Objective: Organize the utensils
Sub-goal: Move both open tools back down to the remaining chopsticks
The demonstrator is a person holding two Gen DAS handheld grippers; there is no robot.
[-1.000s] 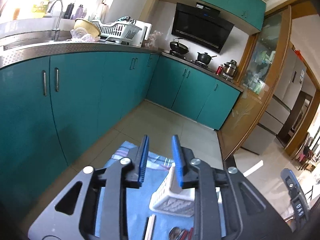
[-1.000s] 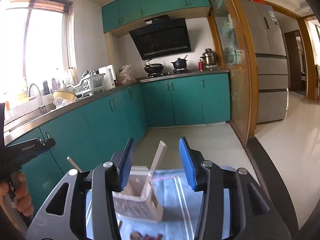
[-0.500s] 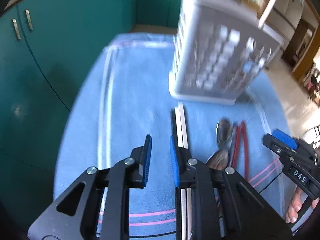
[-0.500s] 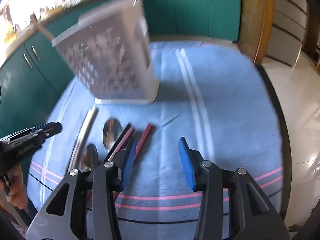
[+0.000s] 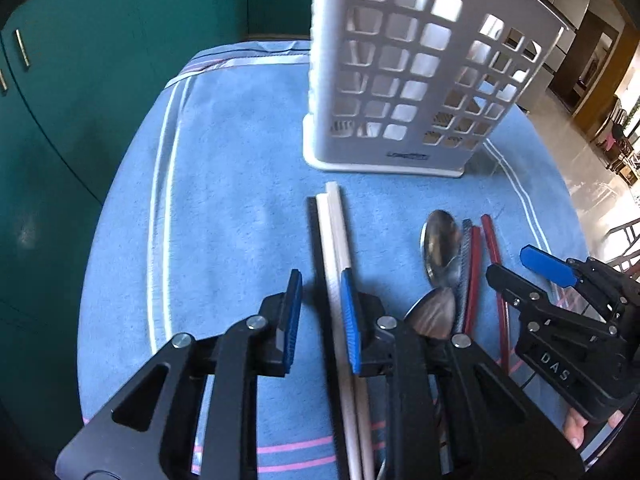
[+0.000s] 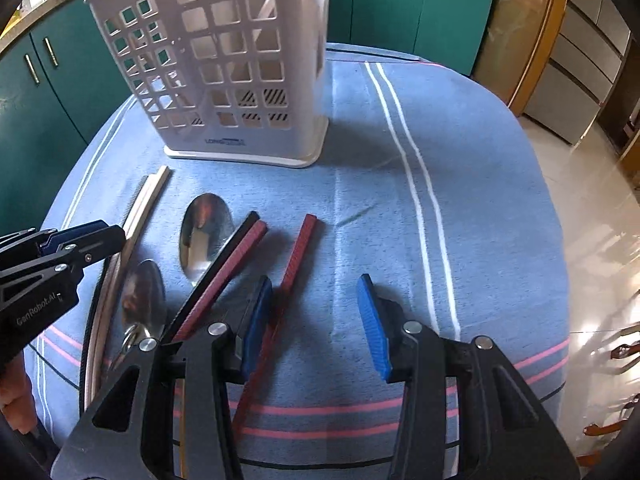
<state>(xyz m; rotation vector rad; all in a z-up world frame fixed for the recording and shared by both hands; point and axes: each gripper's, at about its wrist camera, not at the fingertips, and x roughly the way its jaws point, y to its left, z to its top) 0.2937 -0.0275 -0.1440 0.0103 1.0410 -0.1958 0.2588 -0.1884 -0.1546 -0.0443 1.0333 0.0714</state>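
Found the white slotted caddy upright at the far side of the table, on a blue striped cloth, with a pale stick showing through its holes. Saw the loose utensils lying flat on the cloth in front of it, all pointing roughly toward it: a pair of white chopsticks on the left, two metal spoons beside them, one nearer than the other, then a dark red pair of chopsticks touching the farther spoon's edge, and a single red chopstick a little apart to the right.

Noted the left tool tilted down over the white chopsticks, its jaws just narrowed but not clenched: the pair ran under the gap, close along the right-hand pad, with clear space at the other pad. Nothing gripped.

Noted the right tool released too, jaws well apart above bare cloth, the single red chopstick passing just beside its left-hand pad. Glimpsed teal cabinets behind the table.
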